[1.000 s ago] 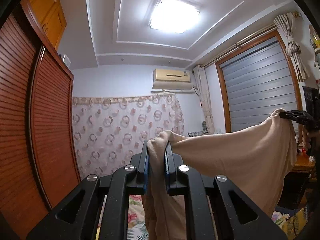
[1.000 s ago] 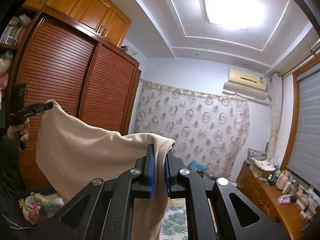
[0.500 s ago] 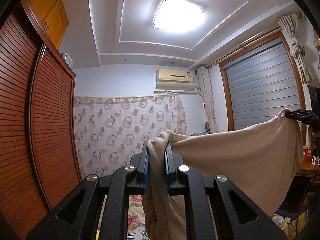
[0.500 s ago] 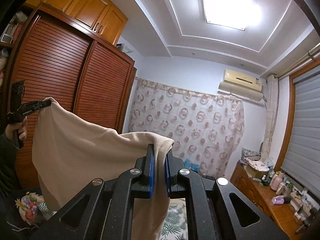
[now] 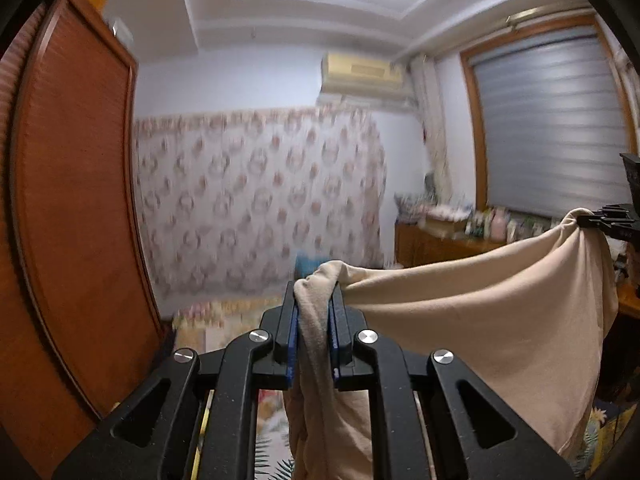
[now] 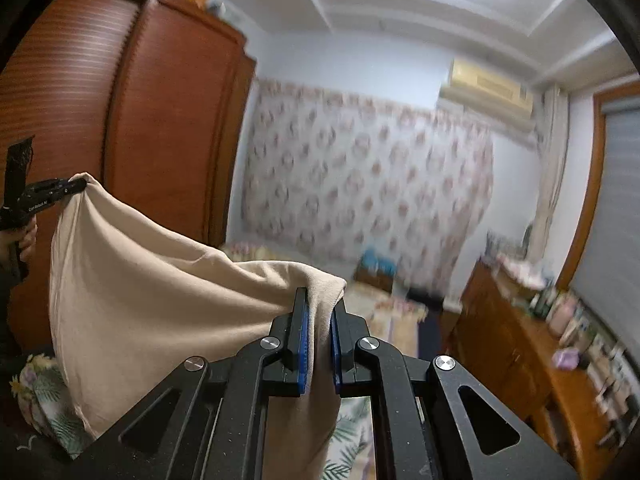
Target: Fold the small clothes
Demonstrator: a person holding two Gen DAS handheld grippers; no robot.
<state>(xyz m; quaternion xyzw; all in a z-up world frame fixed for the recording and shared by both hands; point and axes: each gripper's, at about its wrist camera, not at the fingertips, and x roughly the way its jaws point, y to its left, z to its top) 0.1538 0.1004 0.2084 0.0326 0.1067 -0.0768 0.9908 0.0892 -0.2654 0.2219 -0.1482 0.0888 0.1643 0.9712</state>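
A beige garment (image 5: pixel 480 328) hangs stretched in the air between my two grippers. My left gripper (image 5: pixel 314 300) is shut on one bunched corner of it, the cloth squeezed between the blue pads. The other corner is pinched by my right gripper (image 5: pixel 600 218), seen at the right edge of the left wrist view. In the right wrist view my right gripper (image 6: pixel 319 304) is shut on its corner of the beige garment (image 6: pixel 140 292). My left gripper (image 6: pixel 68 188) shows far left there, held by a hand (image 6: pixel 26 240). The garment sags between the two grips.
A red-brown louvred wardrobe (image 5: pixel 72 220) fills the left side. A patterned curtain (image 5: pixel 256 200) covers the far wall. A wooden dresser (image 6: pixel 528 344) with several bottles runs along the right under a blind (image 5: pixel 556 120). A floral bedspread (image 6: pixel 44 400) lies below.
Both grippers have dropped and tilted downward with the garment still stretched between them. More of the room's lower part, the dresser and the bed now show, and the background is motion-blurred.
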